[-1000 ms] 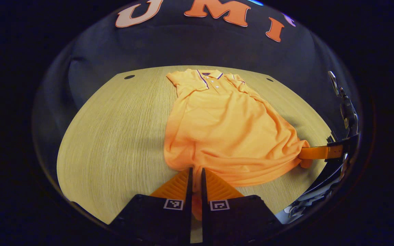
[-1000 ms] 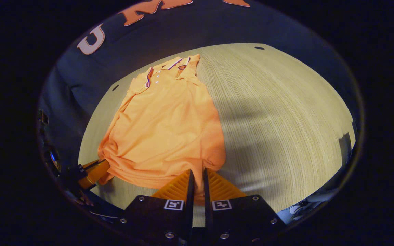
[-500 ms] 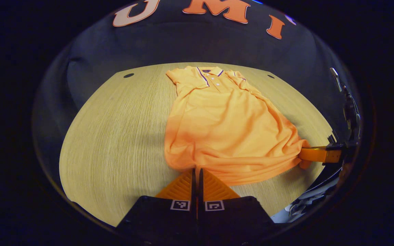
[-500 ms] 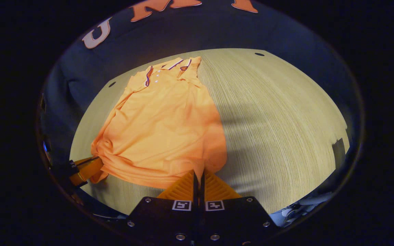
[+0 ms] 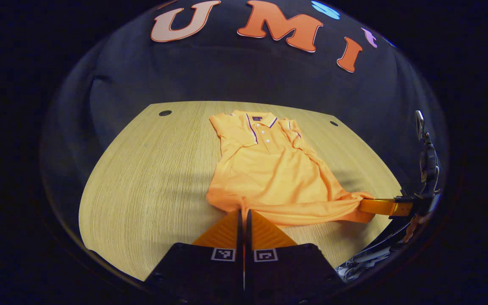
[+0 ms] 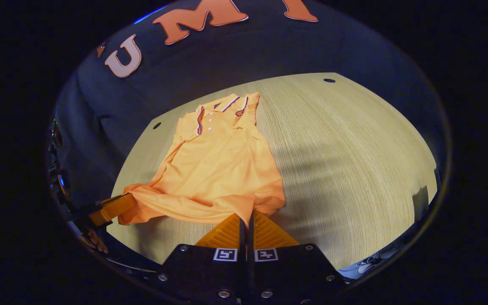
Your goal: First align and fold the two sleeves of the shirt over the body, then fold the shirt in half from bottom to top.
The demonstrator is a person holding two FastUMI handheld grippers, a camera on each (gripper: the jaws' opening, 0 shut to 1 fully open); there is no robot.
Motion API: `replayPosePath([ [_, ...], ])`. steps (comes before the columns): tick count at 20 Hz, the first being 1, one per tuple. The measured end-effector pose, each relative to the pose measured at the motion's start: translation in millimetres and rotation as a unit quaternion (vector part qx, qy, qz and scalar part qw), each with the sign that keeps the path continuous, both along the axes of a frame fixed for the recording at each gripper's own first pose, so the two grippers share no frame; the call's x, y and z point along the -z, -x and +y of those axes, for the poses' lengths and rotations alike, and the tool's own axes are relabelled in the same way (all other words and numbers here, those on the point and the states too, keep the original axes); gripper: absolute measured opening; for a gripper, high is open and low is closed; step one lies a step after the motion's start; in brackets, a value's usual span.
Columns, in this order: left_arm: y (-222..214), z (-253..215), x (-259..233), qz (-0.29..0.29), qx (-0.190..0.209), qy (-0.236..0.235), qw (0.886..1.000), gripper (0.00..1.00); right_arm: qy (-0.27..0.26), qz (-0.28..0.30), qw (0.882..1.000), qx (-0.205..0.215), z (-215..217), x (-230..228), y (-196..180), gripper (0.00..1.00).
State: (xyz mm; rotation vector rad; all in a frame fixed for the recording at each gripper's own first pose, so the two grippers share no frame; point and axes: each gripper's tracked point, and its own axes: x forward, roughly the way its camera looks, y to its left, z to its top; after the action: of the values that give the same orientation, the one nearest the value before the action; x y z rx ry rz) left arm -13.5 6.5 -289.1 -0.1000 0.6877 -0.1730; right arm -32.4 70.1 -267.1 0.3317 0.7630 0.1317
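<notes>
An orange polo shirt (image 5: 269,169) (image 6: 223,165) lies on the wooden table (image 5: 142,178) (image 6: 354,148), collar toward the far wall, both sleeves folded over the body. My left gripper (image 5: 243,212) is shut on the hem at one bottom corner. My right gripper (image 6: 247,215) is shut on the hem at the other corner. Each gripper also appears at the edge of the other's view, the right gripper (image 5: 381,206) and the left gripper (image 6: 112,208), pinching the cloth. The hem is raised off the table between them and the lower body is bunched.
Two small dark holes (image 5: 164,113) (image 5: 333,123) mark the table's far corners. Bare wood lies to both sides of the shirt. A hand (image 6: 93,239) holds the left gripper at the near table edge.
Both grippers have closed fully on the hem and lifted it, carrying it toward the collar. The shirt's lower part has risen and bunched, so the shirt looks shorter.
</notes>
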Motion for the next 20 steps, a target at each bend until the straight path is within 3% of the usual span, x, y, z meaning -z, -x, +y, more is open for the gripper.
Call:
replayPosePath([
  [5, -13, -4, -31, -0.014, 0.004, 0.005, 1.0, 0.01, -0.004, -0.02, 1.0, -0.009, -8, -28, -27, 0.01],
  [14, -117, -5, -69, -0.047, 0.021, 0.027, 0.998, 0.01, 0.009, -0.053, 0.998, 0.014, -20, -79, -111, 0.0],
  [20, -179, 5, -77, -0.049, 0.024, 0.033, 0.998, 0.01, 0.011, -0.044, 0.999, 0.024, -7, -87, -164, 0.0],
])
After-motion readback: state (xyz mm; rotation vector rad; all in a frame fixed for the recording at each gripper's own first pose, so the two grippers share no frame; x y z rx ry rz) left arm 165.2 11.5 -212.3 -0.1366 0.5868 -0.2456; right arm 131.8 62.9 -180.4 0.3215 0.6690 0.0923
